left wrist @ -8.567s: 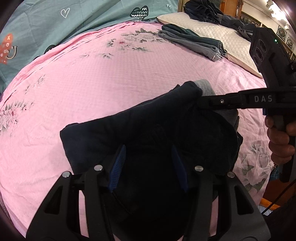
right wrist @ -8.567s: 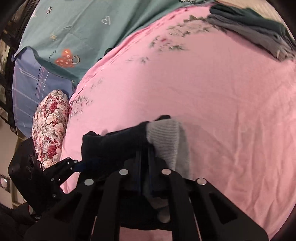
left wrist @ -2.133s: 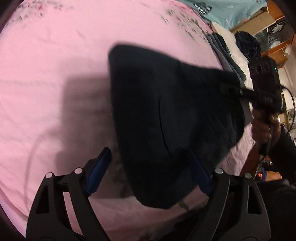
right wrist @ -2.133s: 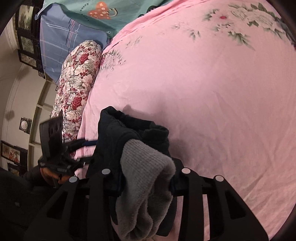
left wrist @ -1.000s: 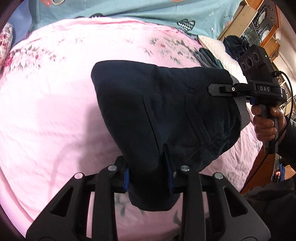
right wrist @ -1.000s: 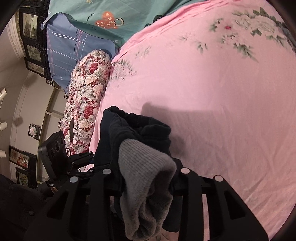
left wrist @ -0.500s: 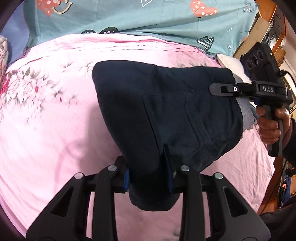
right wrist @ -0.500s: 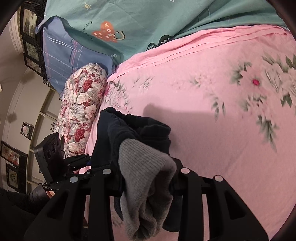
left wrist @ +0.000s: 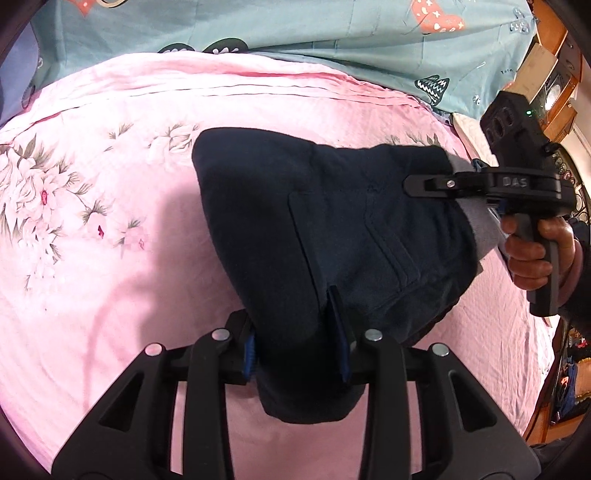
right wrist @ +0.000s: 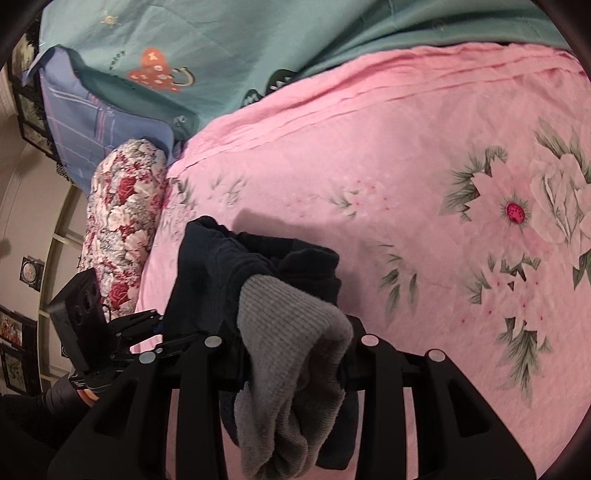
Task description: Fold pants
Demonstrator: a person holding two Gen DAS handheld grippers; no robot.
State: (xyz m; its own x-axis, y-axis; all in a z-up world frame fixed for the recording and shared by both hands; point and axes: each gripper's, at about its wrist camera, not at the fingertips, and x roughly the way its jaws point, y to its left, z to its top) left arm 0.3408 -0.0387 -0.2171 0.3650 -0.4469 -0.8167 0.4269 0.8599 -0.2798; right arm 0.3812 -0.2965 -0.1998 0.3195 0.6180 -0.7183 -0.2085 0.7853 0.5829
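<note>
The folded dark navy pants [left wrist: 332, 236] hang in the air above the pink floral bedsheet [left wrist: 110, 221], held between both grippers. My left gripper [left wrist: 295, 350] is shut on the near edge of the bundle. My right gripper [left wrist: 424, 182] is shut on the far right edge, where a grey ribbed cuff [left wrist: 480, 225] sticks out. In the right wrist view the pants [right wrist: 229, 266] and the grey cuff [right wrist: 288, 339] bulge out of my right gripper [right wrist: 291, 369]. The left gripper [right wrist: 147, 325] shows there at the left, on the bundle's other end.
A teal quilt with heart prints [left wrist: 295, 29] lies along the far edge of the bed. A floral bolster [right wrist: 122, 206] and a blue plaid pillow [right wrist: 92, 118] lie at the left. Wooden furniture [left wrist: 554, 74] stands to the right of the bed.
Both grippers have carried the folded pants toward the teal quilt end of the bed. Earlier, the left gripper closed on the bundle's edge. Both grips have held since.
</note>
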